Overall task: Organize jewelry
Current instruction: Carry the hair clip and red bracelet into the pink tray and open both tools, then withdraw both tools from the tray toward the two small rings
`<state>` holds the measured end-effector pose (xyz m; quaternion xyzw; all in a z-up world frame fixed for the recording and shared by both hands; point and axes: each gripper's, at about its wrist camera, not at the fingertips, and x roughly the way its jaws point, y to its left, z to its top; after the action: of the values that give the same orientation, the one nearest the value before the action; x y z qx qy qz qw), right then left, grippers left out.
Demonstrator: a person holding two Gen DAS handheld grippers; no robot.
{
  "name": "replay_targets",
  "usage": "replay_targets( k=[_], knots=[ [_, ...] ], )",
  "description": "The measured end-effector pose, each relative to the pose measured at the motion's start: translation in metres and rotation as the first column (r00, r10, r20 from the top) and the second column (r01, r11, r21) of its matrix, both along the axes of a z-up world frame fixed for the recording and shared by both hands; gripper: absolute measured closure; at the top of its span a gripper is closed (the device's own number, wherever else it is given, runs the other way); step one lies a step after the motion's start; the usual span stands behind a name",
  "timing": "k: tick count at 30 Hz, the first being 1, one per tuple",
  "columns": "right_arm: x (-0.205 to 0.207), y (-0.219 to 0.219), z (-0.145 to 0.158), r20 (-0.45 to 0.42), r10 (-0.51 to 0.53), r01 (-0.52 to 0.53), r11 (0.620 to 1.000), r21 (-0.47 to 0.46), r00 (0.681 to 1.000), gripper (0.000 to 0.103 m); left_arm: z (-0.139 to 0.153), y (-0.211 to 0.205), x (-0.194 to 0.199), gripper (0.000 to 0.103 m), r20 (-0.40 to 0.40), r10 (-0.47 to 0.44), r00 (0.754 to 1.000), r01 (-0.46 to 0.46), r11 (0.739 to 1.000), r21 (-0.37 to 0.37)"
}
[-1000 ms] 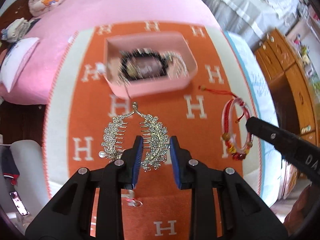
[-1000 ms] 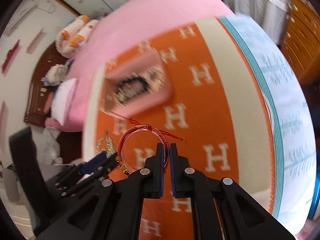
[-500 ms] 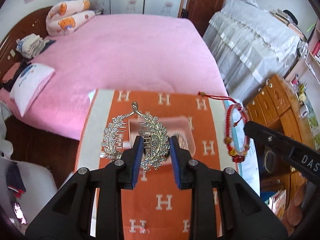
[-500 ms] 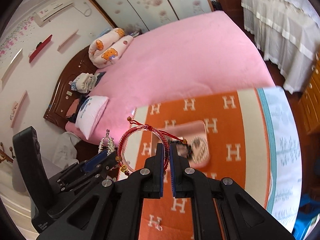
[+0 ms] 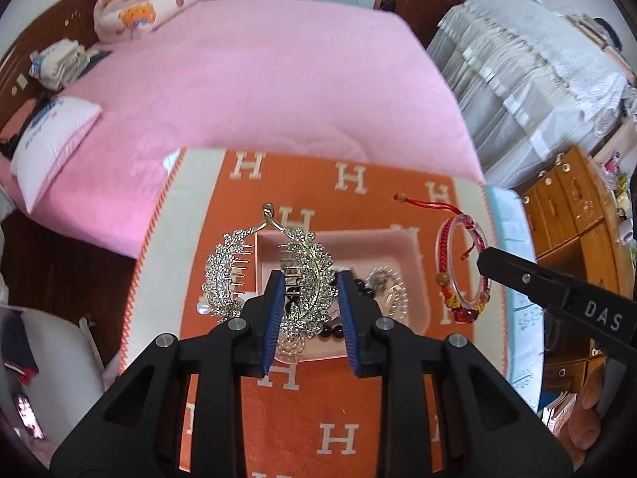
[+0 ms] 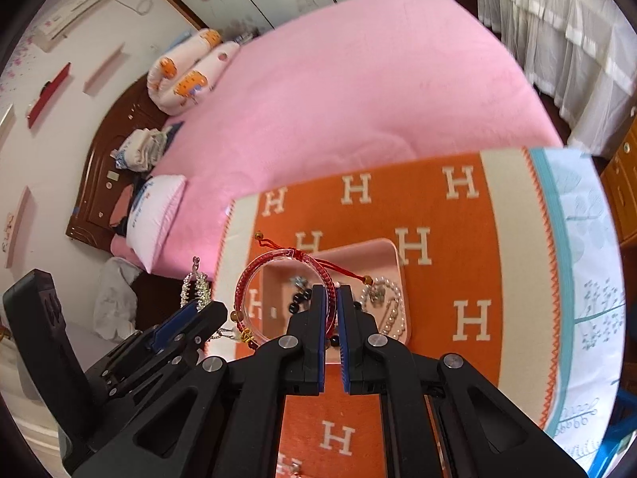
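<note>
- Left gripper (image 5: 309, 310): tilted steeply down, fingers part-closed & pinching the rhinestone leaf hair clip (image 5: 306, 283) on its right-hand leaf; the other leaf w/ its comb teeth sticks out free to the left, loop end up.
- Hair clip hangs in the air above the pink tray (image 5: 414, 279), not touching it.
- Right gripper (image 6: 332, 310): also angled steeply down, fingers pressed nearly together, pinching the red bracelet (image 6: 254, 275) by its rim; ring stands upright to the left of the fingers, red cord w/ bead trailing off the top.
- Seen from left wrist cam, right gripper comes in from the right edge, bracelet (image 5: 462, 267) dangling at its tip, just beside the tray's right side.
- Both grippers side by side, near but apart; left one shows at lower left of right wrist cam.
- Tray sits on an orange blanket (image 5: 350, 398) w/ white H pattern; inside it: dark bead string (image 6: 298, 302) & pearl strand (image 6: 392, 314).
- Blanket lies over a worktop next to a pink bed (image 5: 258, 79).
- Part of a person's hand visible at lower right of left cam, behind right gripper.
</note>
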<state>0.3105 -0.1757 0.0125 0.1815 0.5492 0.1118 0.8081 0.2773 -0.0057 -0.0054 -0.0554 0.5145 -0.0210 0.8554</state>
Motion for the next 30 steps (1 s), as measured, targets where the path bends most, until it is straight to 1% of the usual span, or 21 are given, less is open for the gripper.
replay_targets(
  k=[3, 6, 10, 13, 14, 16, 17, 18, 20, 23, 25, 30],
  knots=[
    [0.008, 0.001, -0.035, -0.045, 0.006, -0.006, 1.000, 0.003, 0.999, 0.098, -0.034, 0.002, 0.011, 0.079, -0.056, 0.017, 0.998, -0.018, 1.000, -0.004],
    [0.013, 0.004, -0.068, -0.077, 0.015, -0.016, 1.000, -0.002, 0.997, 0.098, -0.060, -0.004, 0.017, 0.079, -0.088, 0.015, 0.996, -0.014, 1.000, 0.012],
    [0.026, 0.006, -0.102, -0.100, 0.021, -0.024, 0.999, -0.028, 0.995, 0.098, -0.092, -0.012, 0.024, 0.079, -0.130, 0.005, 0.991, 0.001, 0.999, 0.043],
    [0.035, 0.008, -0.122, -0.108, 0.032, -0.037, 0.998, -0.047, 0.994, 0.098, -0.107, -0.014, 0.026, 0.079, -0.147, -0.004, 0.989, 0.012, 0.998, 0.054],
    [0.039, 0.010, -0.130, -0.112, 0.051, -0.058, 0.997, -0.057, 0.992, 0.098, -0.110, -0.015, 0.027, 0.079, -0.147, -0.008, 0.989, 0.017, 0.998, 0.057],
    [0.043, 0.015, -0.139, -0.129, 0.077, -0.088, 0.993, -0.083, 0.989, 0.093, -0.114, -0.017, 0.029, 0.077, -0.158, -0.019, 0.987, 0.026, 0.999, 0.042],
    [0.044, 0.016, -0.144, -0.137, 0.082, -0.095, 0.991, -0.094, 0.987, 0.083, -0.117, -0.017, 0.030, 0.073, -0.165, -0.024, 0.986, 0.029, 0.999, 0.026],
    [0.045, 0.017, -0.147, -0.136, 0.082, -0.097, 0.990, -0.106, 0.987, 0.072, -0.117, -0.016, 0.030, 0.065, -0.169, -0.024, 0.985, 0.027, 0.999, 0.018],
    [0.043, 0.017, -0.148, -0.107, 0.085, -0.096, 0.990, -0.104, 0.991, 0.067, -0.117, -0.013, 0.028, 0.061, -0.166, -0.018, 0.986, 0.018, 1.000, 0.002],
    [0.039, 0.018, -0.143, -0.089, 0.079, -0.089, 0.990, -0.108, 0.993, 0.066, -0.113, -0.009, 0.024, 0.060, -0.167, -0.011, 0.986, 0.008, 1.000, -0.019],
    [0.036, 0.017, -0.140, -0.078, 0.076, -0.084, 0.991, -0.102, 0.994, 0.065, -0.107, -0.009, 0.020, 0.060, -0.153, -0.012, 0.988, 0.008, 1.000, -0.022],
    [0.026, 0.017, -0.122, -0.054, 0.080, -0.084, 0.992, -0.092, 0.995, 0.065, -0.085, -0.009, 0.005, 0.059, -0.098, -0.027, 0.995, 0.028, 1.000, 0.006]
  ],
)
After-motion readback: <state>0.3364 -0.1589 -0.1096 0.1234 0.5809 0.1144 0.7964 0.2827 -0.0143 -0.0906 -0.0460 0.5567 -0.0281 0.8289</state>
